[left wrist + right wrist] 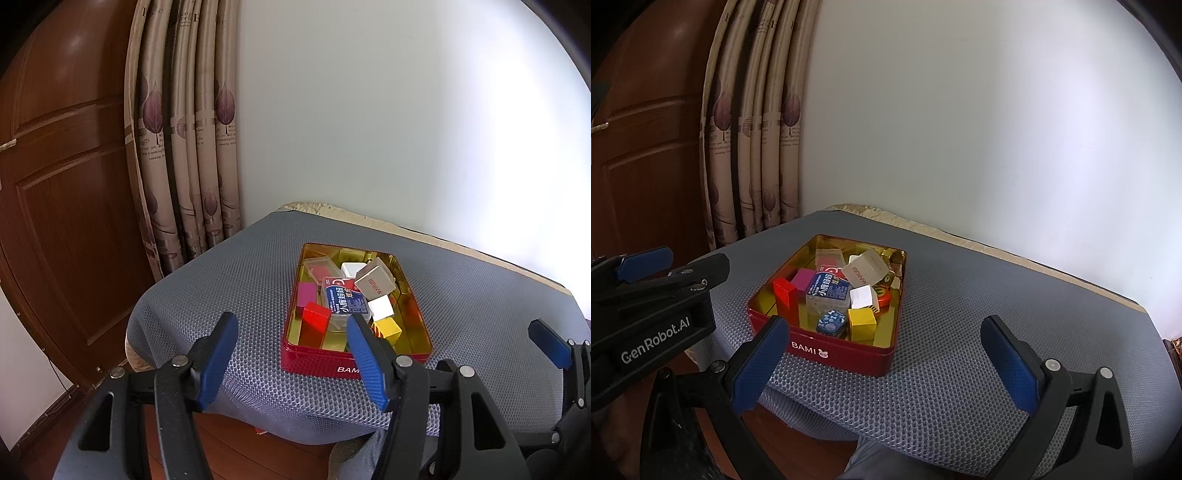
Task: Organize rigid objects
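On the grey honeycomb-mesh mat (960, 332) covering the counter, a red rectangular metal tin (827, 350) with a gold lining sits toward the near left corner, heaped with small rigid pieces.

Your left gripper (291, 354) and right gripper (890, 365) hover short of the tin, jaws released and empty.

- Red wooden block (785, 297), upright at the tin's near left: stiff, probably light, flat faces. Pinch it across the two broad sides.
- Yellow cube (861, 323), near edge: same handling, squared grip.
- Clear plastic case with blue label (827, 293), centre: likely slick. Take the short sides, not the glossy lid.
- Beige tilted cardboard box (866, 273), leaning on its neighbours: probably hollow and crushable, so go gently.
- Small blue patterned tin (832, 322): rounded corners may slip.

Lifting from the heap could tip what leans on it.
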Motion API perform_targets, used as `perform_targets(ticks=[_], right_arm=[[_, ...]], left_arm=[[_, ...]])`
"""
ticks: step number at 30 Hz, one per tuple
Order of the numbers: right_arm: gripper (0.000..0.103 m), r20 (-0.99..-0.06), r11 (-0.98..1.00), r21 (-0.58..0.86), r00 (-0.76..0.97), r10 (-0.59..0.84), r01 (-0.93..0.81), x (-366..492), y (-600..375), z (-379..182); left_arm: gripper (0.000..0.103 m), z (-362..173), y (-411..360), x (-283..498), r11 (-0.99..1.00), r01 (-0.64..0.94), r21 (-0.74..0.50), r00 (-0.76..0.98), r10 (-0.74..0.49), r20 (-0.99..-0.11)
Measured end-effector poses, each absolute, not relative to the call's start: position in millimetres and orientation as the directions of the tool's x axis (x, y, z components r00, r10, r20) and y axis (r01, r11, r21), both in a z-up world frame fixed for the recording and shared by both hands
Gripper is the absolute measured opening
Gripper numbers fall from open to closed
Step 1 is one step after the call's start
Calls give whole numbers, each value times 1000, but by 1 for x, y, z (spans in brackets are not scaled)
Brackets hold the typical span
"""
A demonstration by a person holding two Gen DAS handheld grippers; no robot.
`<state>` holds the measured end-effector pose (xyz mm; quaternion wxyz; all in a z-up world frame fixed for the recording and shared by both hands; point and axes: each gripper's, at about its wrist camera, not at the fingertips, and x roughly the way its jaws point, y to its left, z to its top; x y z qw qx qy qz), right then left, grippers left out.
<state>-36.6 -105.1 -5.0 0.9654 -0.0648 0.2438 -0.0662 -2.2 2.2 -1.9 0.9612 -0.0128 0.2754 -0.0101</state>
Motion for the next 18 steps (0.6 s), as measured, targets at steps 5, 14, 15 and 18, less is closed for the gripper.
perform_targets(ticks=[5, 14, 15, 18], right_arm=[[103, -461, 983, -159, 873, -160, 96, -36, -105, -5], [103, -463, 983, -161, 874, -150, 83, -37, -106, -7], [103, -463, 983, -161, 874, -149, 82, -37, -105, -7], [103, -466, 984, -161, 873, -146, 79, -37, -106, -7]], left_arm=[[63, -2, 2, -2, 1000, 14, -28, 847, -26, -531], [63, -2, -1, -2, 1000, 17, -24, 846, -27, -533], [63, -2, -1, -2, 1000, 16, -24, 846, -26, -533], [63, -1, -1, -2, 1000, 17, -25, 844, -28, -535]])
